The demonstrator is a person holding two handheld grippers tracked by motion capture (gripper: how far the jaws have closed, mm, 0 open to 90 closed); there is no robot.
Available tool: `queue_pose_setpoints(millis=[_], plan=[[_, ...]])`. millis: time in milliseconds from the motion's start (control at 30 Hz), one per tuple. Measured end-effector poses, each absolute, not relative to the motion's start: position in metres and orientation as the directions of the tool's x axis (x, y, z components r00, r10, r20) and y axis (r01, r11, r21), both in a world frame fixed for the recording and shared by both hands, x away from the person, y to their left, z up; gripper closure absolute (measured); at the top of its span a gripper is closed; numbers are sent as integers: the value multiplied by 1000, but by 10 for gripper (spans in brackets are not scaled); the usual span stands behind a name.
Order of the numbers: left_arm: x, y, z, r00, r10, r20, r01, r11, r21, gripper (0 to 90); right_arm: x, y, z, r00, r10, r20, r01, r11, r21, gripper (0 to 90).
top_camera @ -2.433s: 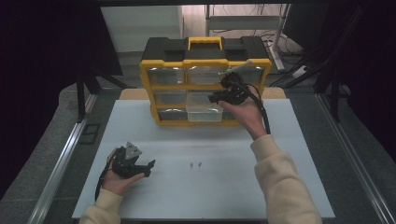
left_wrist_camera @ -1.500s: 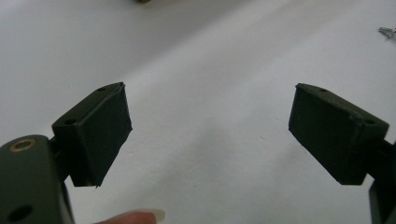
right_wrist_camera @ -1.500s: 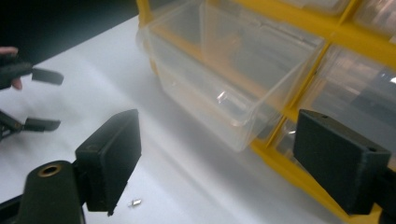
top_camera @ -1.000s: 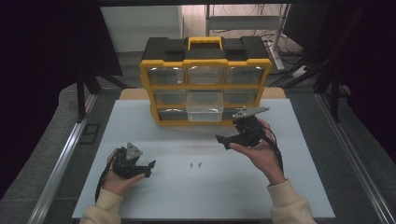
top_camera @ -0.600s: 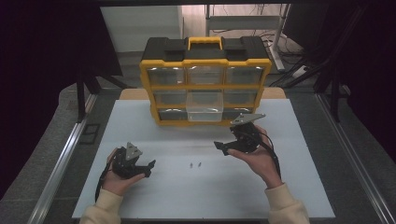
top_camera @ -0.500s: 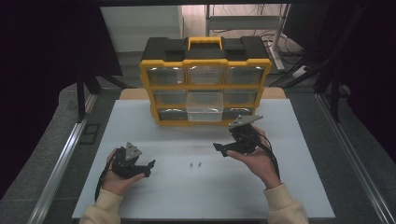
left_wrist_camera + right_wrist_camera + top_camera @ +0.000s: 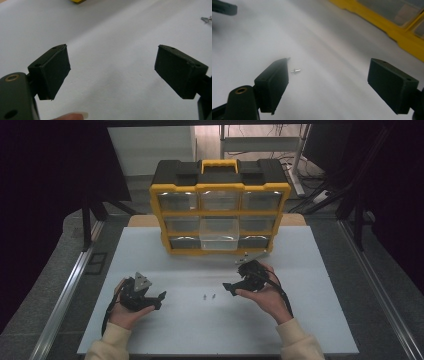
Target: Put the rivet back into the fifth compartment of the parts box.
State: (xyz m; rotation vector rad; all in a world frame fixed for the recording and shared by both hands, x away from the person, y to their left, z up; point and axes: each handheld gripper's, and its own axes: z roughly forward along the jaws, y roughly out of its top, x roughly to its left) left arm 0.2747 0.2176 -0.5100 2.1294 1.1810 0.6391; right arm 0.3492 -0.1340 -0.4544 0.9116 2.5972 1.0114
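The right gripper [image 7: 231,288] has come back from the organizer and down toward the front of the table, where it now hangs low just right of the two small screws [image 7: 208,296]. Its jaws are spread wide with nothing between them. In the right gripper view one screw [image 7: 296,71] lies on the white table [image 7: 332,100] just beside the left jaw, and a second is partly hidden behind that jaw's tip. That pullback reads as a turn from the drawers to the loose hardware, so the step in hand is most likely picking up a screw.

Nearest the person, the left gripper [image 7: 161,298] has stayed where it was, resting in the hand at the front left. Its jaws are also wide apart and empty, as the left gripper view shows, with a screw [image 7: 206,18] far off at the upper right corner.

Farther back, the yellow organizer [image 7: 219,210] stands upright at the rear of the table [image 7: 320,320]. Its clear middle drawer [image 7: 218,240] on the bottom row juts forward of its neighbours, which suggests it is the place the screws are meant for. The screws lie in the open between the two grippers, well apart from that drawer.
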Motion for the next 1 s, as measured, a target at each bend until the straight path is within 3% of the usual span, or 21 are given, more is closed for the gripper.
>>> queue_pose_setpoints(millis=[1000], plan=[[275,216,-510,488,864,120,567,-419,710,135,350,-97,-486,-826,562,32,463,646,607,200]])
